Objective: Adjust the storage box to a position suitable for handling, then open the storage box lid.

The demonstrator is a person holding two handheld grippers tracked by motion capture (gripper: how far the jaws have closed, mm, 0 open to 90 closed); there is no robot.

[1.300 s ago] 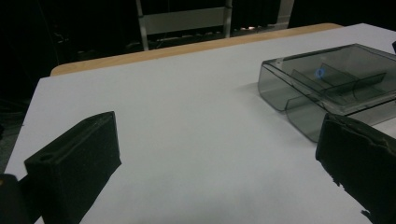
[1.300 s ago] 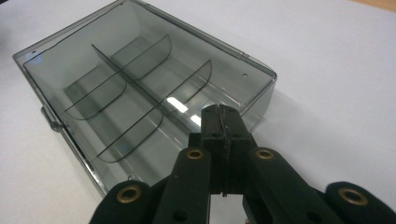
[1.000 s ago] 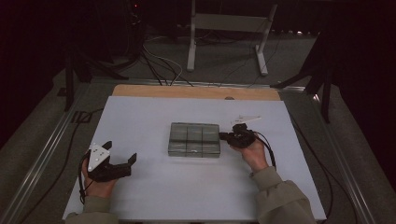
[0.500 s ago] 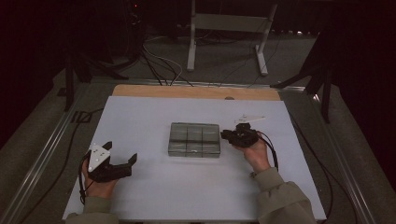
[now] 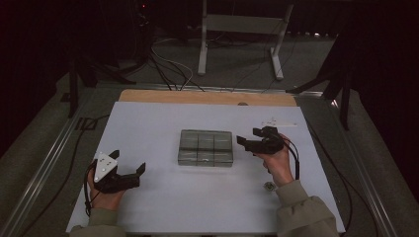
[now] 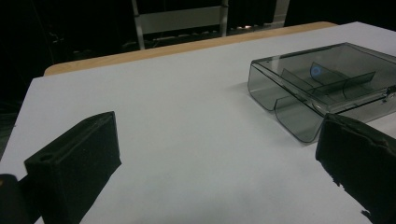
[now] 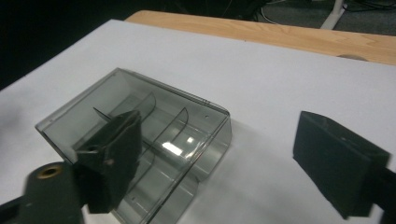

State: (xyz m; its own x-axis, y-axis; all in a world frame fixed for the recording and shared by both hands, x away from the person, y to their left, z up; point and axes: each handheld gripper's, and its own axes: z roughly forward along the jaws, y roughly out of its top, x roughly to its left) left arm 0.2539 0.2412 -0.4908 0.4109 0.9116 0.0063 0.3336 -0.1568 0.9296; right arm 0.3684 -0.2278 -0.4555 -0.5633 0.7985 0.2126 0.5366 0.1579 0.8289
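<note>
A clear grey plastic box (image 5: 206, 147) with several compartments lies shut in the middle of the white table top (image 5: 148, 123). My right gripper (image 5: 248, 136) hovers just off the box's right edge, pointing at it. Its jaws have just been opening and stand wide apart with nothing gripped. In the right gripper view the box (image 7: 177, 140) lies close below the right gripper (image 7: 224, 158). My left gripper (image 5: 128, 162) rests near the front left of the table, open and holding nothing. In the left gripper view the box (image 6: 322, 88) sits ahead and right of the left gripper (image 6: 215, 172).
A small dark-and-white item (image 5: 269, 186) lies on the table by the right wrist. A thin white strip (image 5: 276, 122) lies at the back right. A bare wooden edge (image 5: 207, 97) runs along the far side. Behind it stand a metal frame (image 5: 242, 29) and floor cables (image 5: 168, 64).
The right gripper was shut at the box's right edge; it has opened wide and drawn back to the right and upward. The left gripper and the box have stayed put.
</note>
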